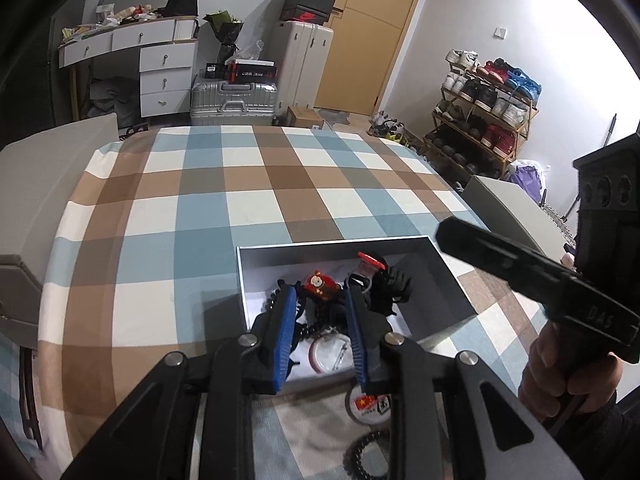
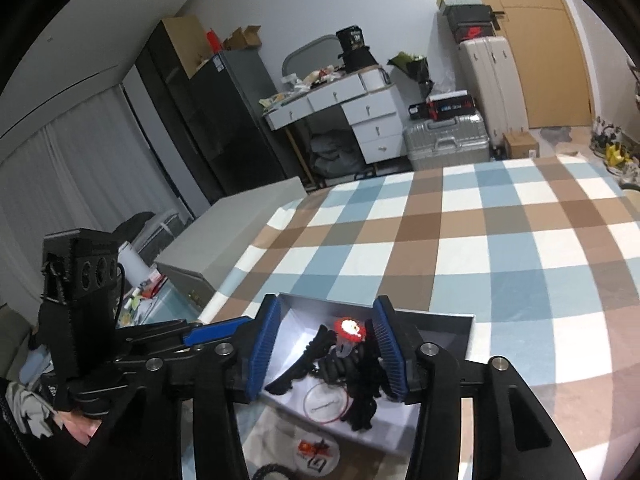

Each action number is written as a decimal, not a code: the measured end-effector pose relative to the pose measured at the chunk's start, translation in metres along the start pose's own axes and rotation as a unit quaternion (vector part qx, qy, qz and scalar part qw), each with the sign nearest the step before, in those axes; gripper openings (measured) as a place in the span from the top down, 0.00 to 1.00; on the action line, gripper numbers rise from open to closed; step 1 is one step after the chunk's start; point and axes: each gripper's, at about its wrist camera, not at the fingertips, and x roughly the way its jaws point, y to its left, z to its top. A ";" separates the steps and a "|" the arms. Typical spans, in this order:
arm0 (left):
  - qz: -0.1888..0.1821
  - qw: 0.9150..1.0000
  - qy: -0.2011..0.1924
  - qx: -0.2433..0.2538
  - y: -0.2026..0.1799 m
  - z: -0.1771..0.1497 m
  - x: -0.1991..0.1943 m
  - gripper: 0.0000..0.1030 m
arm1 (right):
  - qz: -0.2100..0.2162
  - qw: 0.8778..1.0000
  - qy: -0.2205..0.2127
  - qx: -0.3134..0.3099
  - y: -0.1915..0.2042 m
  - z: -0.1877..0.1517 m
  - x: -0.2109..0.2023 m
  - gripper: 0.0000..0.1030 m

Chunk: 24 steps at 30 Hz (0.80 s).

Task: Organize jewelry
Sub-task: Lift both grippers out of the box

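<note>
grey cardboard, shallow and open-topped: that box point(image 1: 448, 280) on the checked blue, brown and white bedcover point(image 1: 240, 184) is where the jewelry sits, and everything turns on what lies outside it. inside, you have a heap of black pieces, a red bear charm point(image 1: 318, 286), a red-topped ring-like piece point(image 2: 350, 329), a red-rimmed round badge point(image 2: 325, 402) and a long black toothed clip point(image 2: 304, 364) whose long axis runs on a slant from near-left to far-right in your right view.

two things are not yet in: a round white badge with a red flag point(image 1: 370, 406) and a black beaded bracelet point(image 1: 366, 458), both on the cover just on your side of the box's near wall, the bracelet nearest you.

your left gripper point(image 1: 322, 304) hangs over the box with its blue pads apart, nothing between them. your right gripper point(image 2: 328, 316) is likewise apart and empty, spread wider. both are aimed past the strays, so i judge you must draw back toward yourself and tilt down. the left looks nearer and more squarely above the badge.
</note>
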 end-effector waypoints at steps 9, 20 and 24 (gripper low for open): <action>0.018 1.000 -0.019 0.009 -0.011 -0.006 -0.020 0.64 | -0.010 0.999 -0.042 -0.020 0.021 -0.002 -0.039 0.33; 0.054 0.997 -0.052 0.010 -0.018 -0.021 -0.044 0.20 | -0.031 0.994 -0.100 -0.029 0.030 -0.021 -0.088 0.02; 0.068 0.996 -0.060 0.008 -0.022 -0.031 -0.050 0.20 | -0.039 0.993 -0.104 -0.028 0.031 -0.033 -0.100 0.00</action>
